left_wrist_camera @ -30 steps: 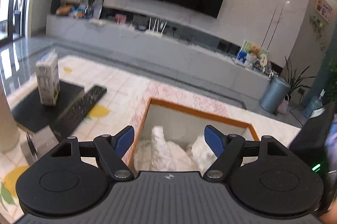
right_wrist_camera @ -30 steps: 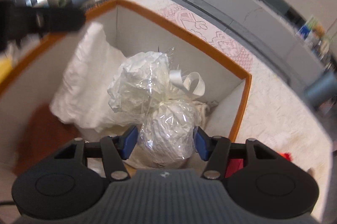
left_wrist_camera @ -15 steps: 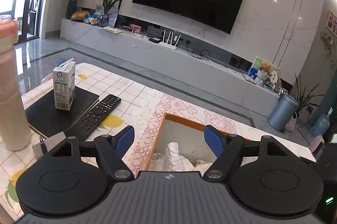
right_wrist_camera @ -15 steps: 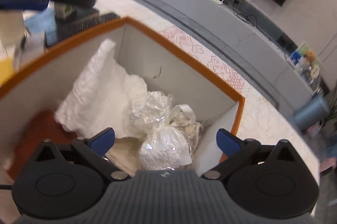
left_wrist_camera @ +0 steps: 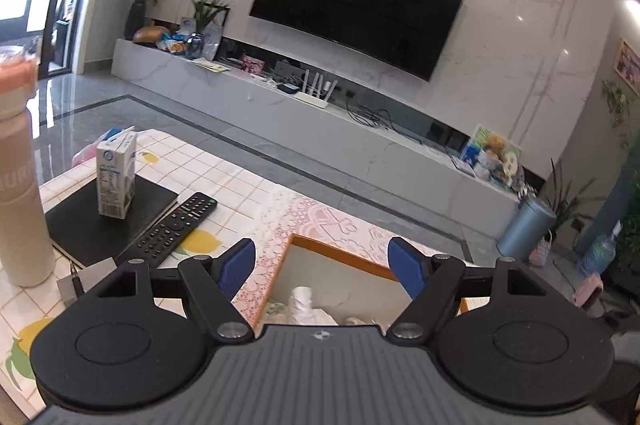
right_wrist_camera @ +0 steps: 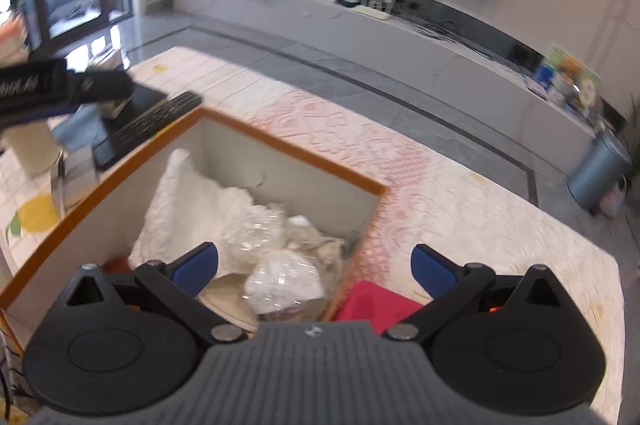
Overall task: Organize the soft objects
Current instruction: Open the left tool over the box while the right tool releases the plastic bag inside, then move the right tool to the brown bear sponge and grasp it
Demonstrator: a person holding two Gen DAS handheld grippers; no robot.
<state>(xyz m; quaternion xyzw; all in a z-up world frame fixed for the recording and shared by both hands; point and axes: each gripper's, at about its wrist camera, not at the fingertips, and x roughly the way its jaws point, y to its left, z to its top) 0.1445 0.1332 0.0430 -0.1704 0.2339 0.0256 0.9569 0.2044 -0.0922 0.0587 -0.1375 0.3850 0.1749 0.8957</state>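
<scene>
An orange-rimmed box (right_wrist_camera: 288,149) with white inner walls stands on the table. In it lie a white padded cloth (right_wrist_camera: 188,201), a clear plastic-wrapped white bundle (right_wrist_camera: 284,281) and other pale soft items. A red soft item (right_wrist_camera: 376,305) lies on the table right of the box. My right gripper (right_wrist_camera: 314,263) is open and empty above the box's near right corner. My left gripper (left_wrist_camera: 322,265) is open and empty, held above the box's (left_wrist_camera: 340,257) left part; white cloth (left_wrist_camera: 302,305) shows below it.
Left of the box lie a black remote (left_wrist_camera: 176,229), a milk carton (left_wrist_camera: 116,179) on a black notebook (left_wrist_camera: 100,221), and a tall beige bottle (left_wrist_camera: 20,185). The left gripper's arm (right_wrist_camera: 60,89) crosses the right wrist view. A patterned tablecloth (right_wrist_camera: 460,217) covers the table.
My right gripper opened, let the plastic-wrapped bundle go into the box, and lifted back. My left gripper rose and tilted up away from the box.
</scene>
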